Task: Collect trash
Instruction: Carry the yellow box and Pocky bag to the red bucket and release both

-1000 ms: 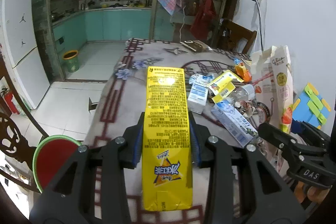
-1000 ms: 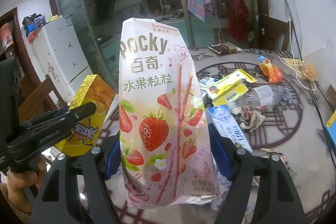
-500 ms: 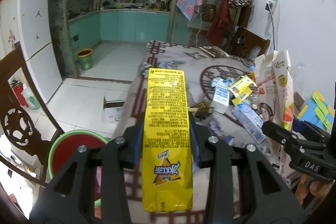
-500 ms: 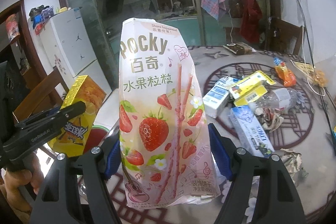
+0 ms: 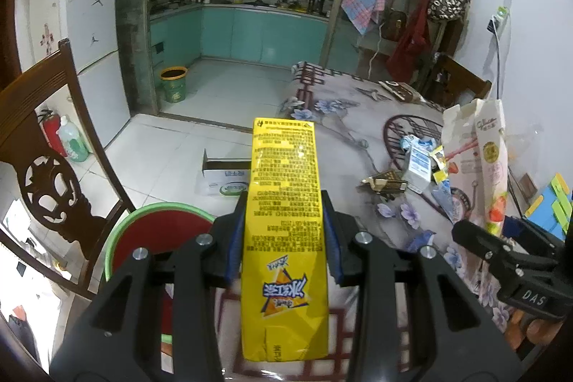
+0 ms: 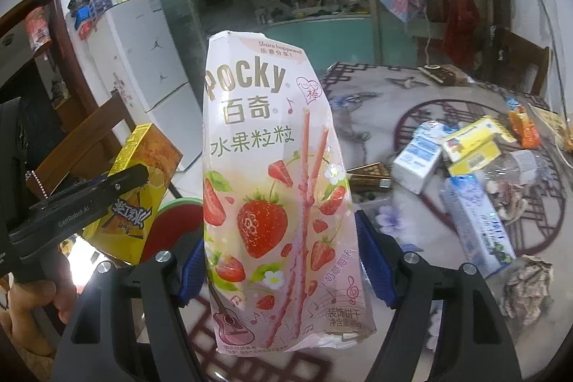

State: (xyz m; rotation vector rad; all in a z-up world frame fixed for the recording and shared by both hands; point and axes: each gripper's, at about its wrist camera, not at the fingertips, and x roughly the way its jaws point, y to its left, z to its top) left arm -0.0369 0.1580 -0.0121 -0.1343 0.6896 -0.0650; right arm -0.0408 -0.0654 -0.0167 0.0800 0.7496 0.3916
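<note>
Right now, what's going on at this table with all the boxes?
A person is clearing trash with a gripper in each hand. The left gripper is shut on a yellow carton, the right gripper on a pink Pocky box. Both are held above the table edge, near a green-rimmed red bin on the floor. More cartons and crumpled wrappers lie on the patterned tablecloth.

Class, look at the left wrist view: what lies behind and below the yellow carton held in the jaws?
Behind the yellow carton: a red basin with a green rim, a white cardboard box and floor tiles. The carton covers part of the box and of the tablecloth.
</note>
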